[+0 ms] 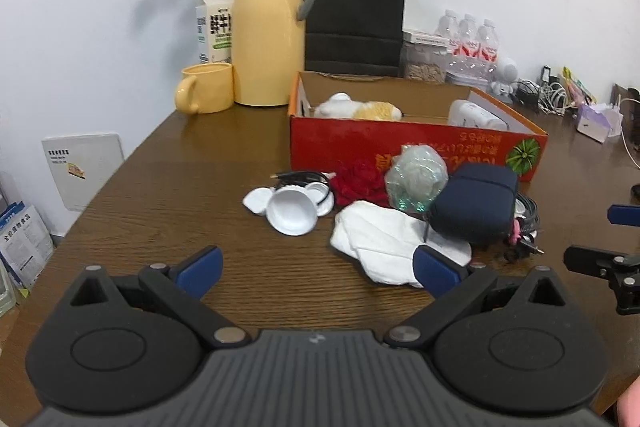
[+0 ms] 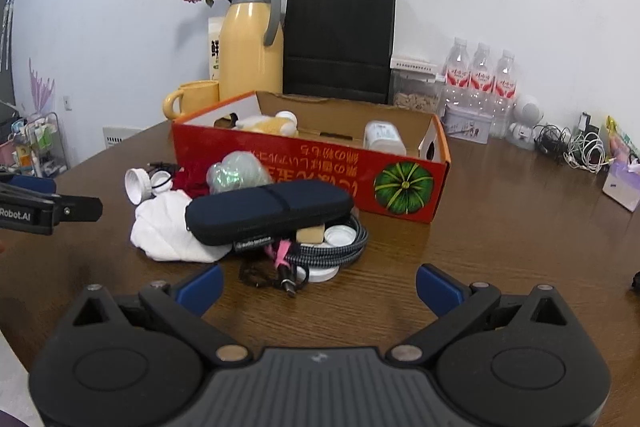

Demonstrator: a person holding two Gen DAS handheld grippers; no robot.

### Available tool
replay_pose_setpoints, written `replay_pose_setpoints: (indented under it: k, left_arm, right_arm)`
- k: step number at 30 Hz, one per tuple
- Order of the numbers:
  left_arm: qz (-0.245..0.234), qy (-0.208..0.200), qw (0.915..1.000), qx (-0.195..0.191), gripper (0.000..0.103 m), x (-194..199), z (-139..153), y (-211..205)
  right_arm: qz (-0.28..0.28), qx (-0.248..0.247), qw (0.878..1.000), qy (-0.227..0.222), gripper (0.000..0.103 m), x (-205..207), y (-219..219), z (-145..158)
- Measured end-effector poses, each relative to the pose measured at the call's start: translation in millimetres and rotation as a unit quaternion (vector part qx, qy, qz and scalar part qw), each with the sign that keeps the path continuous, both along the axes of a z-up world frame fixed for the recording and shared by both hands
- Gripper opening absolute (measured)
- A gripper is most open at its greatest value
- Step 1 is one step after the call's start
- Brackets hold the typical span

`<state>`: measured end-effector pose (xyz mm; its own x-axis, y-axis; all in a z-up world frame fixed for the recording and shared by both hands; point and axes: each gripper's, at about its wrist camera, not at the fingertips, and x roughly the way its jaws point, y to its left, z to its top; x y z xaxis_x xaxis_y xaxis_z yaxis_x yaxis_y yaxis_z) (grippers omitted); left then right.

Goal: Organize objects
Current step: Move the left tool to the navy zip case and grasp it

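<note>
A red cardboard box stands open on the brown table, holding a plush toy and a white bottle. In front of it lies a pile: a navy zip case, a white cloth, a red fabric piece, a clear wrapped bundle, white lids and a braided cable. My left gripper is open and empty, just short of the cloth. My right gripper is open and empty, just short of the cable.
A yellow thermos, a yellow mug, a milk carton, dried roses and a black paper bag stand behind the box. Water bottles, a tin, chargers and cords line the far right.
</note>
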<state>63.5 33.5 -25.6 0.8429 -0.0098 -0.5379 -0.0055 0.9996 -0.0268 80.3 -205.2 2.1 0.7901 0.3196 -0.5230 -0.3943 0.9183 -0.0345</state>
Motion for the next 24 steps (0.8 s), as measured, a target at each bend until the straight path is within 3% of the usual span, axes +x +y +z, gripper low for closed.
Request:
replay_pose_setpoints:
  k: [10,19,24]
  left_arm:
    - [-0.019,0.008,0.9998,-0.005,0.103,9.8,-5.4,-11.0]
    - [-0.098,-0.002,0.9951,-0.015,0.103,41.0,11.0,-45.4]
    - [-0.131,0.015,0.9913,-0.006,0.103,68.9,9.1,-76.5]
  right_arm:
    - [-0.001,-0.004,1.000,0.012,0.103,8.1,0.9,-7.3]
    - [-0.003,-0.006,1.000,0.017,0.103,20.5,-1.7,-13.0]
    - [-0.013,-0.003,1.000,0.011,0.103,31.1,-11.8,-11.1]
